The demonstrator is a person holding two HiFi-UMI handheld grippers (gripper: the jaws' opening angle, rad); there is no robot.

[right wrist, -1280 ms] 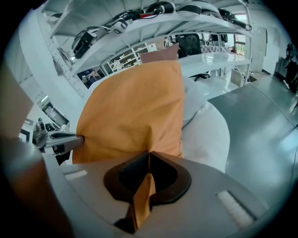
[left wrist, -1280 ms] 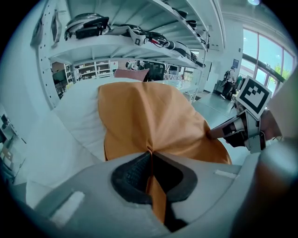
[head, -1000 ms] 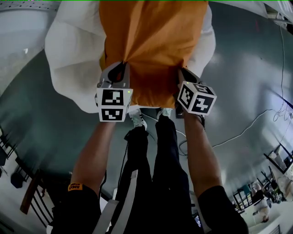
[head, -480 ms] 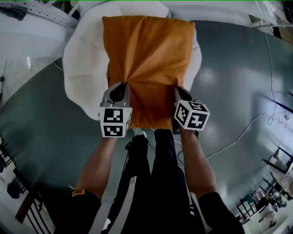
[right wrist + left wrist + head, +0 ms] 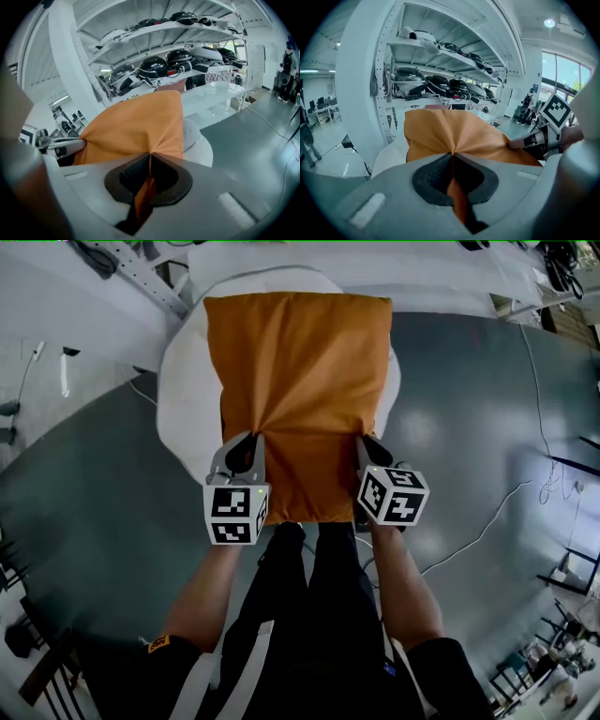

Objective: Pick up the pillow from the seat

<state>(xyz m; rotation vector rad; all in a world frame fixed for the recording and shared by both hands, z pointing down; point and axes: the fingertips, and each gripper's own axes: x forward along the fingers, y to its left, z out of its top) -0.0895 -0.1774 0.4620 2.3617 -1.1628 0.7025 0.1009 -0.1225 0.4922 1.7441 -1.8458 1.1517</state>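
pinching orange pillow [image 5: 298,371] — left hand-held gripper [image 5: 255,437], right hand-held gripper [image 5: 361,440]

The orange pillow [image 5: 300,381] is lifted farther above the white seat [image 5: 183,409], and the left gripper [image 5: 257,437] and right gripper [image 5: 362,440] are raised with it. The seat is seen smaller and farther below, and the pillow's far edge, earlier cut off, is now shown whole.

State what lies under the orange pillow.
A white rounded seat shows beneath the pillow, sticking out past both its sides. The seat's middle is covered by the pillow and cannot be seen.
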